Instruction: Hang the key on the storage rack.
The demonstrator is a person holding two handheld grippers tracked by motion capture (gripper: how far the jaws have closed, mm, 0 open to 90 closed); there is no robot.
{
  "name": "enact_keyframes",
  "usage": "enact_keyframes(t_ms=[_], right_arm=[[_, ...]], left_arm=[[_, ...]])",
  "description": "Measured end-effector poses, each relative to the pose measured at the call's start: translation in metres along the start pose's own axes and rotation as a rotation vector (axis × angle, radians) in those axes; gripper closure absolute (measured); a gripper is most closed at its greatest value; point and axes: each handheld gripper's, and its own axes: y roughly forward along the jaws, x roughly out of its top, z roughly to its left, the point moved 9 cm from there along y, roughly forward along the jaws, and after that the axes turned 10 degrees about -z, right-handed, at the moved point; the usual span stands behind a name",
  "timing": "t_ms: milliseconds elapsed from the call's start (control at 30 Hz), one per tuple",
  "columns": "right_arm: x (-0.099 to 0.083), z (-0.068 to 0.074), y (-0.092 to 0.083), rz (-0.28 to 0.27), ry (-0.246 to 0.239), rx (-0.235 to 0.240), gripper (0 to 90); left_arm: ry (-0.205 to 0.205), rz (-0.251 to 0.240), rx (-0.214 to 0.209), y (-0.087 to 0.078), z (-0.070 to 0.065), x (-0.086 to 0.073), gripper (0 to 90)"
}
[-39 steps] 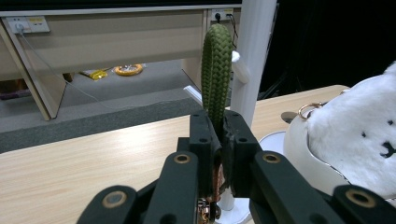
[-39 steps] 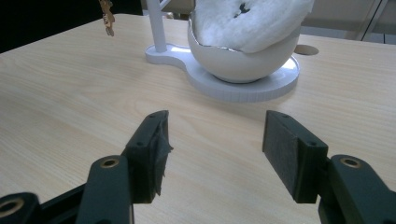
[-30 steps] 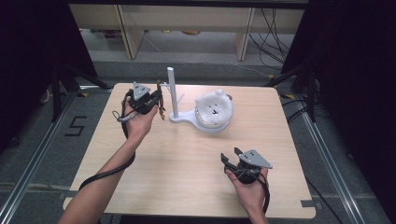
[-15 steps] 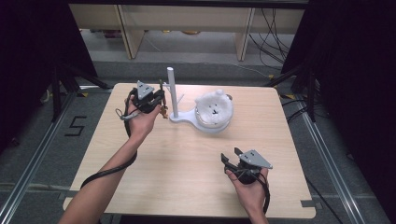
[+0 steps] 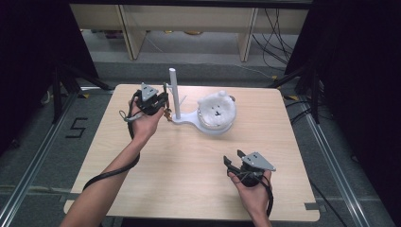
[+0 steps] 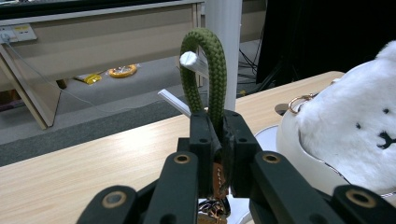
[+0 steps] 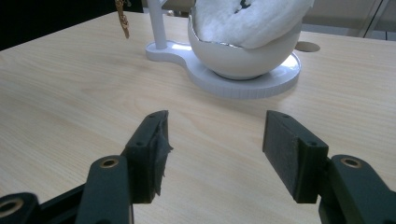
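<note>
Holding the green cord loop upright in my left claw, I have it pinched at its lower end, jaws pressed together on it, with a small leather and brass fitting hanging below the grip. The loop's long axis runs straight up from the claw. Its arch sits right against the tip of a short white peg that sticks out sideways from the white post. That is the relation my next move turns on, I think: the loop's opening has to line up with the peg's end and slide along it. From the left gripper view I cannot tell whether the peg tip is already inside the arch or only beside it.

Seen from the high view, the left claw is just beside the post, on the side away from the bowl, so it is by far the nearer hand. A second, lower peg juts from the post under the first and could snag the cord if I dip.

Beyond the post, on the same white base, a white bowl carries a white plush bear; a brass ring lies at its edge.

My right claw hovers well apart from the post, near the front of the bench, jaws spread and empty.
</note>
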Motion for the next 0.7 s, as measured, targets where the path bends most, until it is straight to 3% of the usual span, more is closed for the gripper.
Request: enact_keyframes(t_ms=[700], right_arm=[[0.0002, -0.0003, 0.0005, -0.005, -0.008, -0.004, 42.0]], left_arm=[[0.009, 0.02, -0.01, 0.001, 0.0004, -0.0054, 79.1]])
